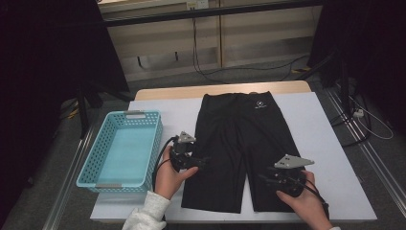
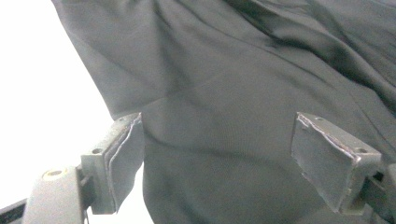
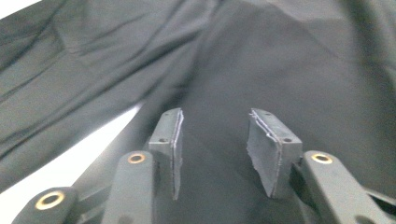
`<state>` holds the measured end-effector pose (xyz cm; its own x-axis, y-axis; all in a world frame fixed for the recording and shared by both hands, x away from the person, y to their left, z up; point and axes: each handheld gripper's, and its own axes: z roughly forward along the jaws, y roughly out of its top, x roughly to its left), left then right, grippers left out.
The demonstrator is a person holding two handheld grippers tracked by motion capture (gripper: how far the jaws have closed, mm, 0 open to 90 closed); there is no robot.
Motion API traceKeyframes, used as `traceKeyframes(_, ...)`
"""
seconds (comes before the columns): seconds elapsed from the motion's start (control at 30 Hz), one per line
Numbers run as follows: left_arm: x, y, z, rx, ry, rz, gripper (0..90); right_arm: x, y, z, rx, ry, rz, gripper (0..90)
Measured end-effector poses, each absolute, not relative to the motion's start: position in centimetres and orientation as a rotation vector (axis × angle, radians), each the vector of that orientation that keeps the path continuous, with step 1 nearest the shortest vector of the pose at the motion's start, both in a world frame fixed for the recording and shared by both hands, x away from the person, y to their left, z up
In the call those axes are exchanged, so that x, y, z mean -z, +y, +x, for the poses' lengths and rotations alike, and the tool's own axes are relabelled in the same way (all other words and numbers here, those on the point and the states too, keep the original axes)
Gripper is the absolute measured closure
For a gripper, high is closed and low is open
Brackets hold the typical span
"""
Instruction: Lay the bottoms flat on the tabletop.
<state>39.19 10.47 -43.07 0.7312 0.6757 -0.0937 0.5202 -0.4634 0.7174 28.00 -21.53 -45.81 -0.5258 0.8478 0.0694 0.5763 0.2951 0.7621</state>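
A pair of black shorts [image 1: 237,143] lay flat on the white table [image 1: 330,158], waistband at the far edge and the two leg hems toward the person, so the garment's long axis ran straight away from both hands. The left gripper [image 1: 203,162] sat at the outer edge of the left leg, pointing inward across it; in the left gripper view its jaws stood spread wide with the cloth [image 2: 224,121] lying directly ahead and beneath them, the leg's side edge just inside the left pad [image 2: 126,158], and nothing pinched. The right gripper [image 1: 263,179] sat over the lower part of the right leg, pointing inward toward the gap between the legs; in the right gripper view its jaws stood partly apart with dark fabric [image 3: 289,70] under and beyond them, a sliver of white table showing to the left of the left pad [image 3: 170,140]. Whether those pads brushed the cloth was hard to judge from the blurred frame, but they appeared to grip nothing. Each hand was nearest its own leg. A blue basket [image 1: 122,148] stood just beyond the left gripper's back, on the side away from the shorts.
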Motion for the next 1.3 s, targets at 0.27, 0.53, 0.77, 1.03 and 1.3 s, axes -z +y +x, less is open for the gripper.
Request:
traceKeyframes(0.27, 43.1, 10.8, 39.1, -0.285, 0.913, 2.168, 17.3, 46.0, -19.3, 28.5, -1.095, 2.258, 1.251, 58.1)
traceKeyframes(0.53, 43.4, 11.3, 39.2, -0.320, 0.963, 2.163, 16.4, 45.9, -17.9, 28.9, -1.083, 2.271, 1.219, 57.3)
traceKeyframes(0.77, 44.0, 11.5, 39.4, -0.334, 0.997, 2.183, 16.4, 46.4, -18.0, 29.1, -1.066, 2.303, 1.225, 87.1)
traceKeyframes(1.03, 44.1, 11.7, 39.3, -0.326, 1.009, 2.183, 16.4, 46.3, -18.0, 28.7, -1.094, 2.329, 1.222, 88.6)
traceKeyframes(1.3, 44.1, 11.8, 39.2, -0.320, 1.009, 2.177, 14.9, 45.6, -18.2, 28.6, -1.106, 2.289, 1.203, 65.8)
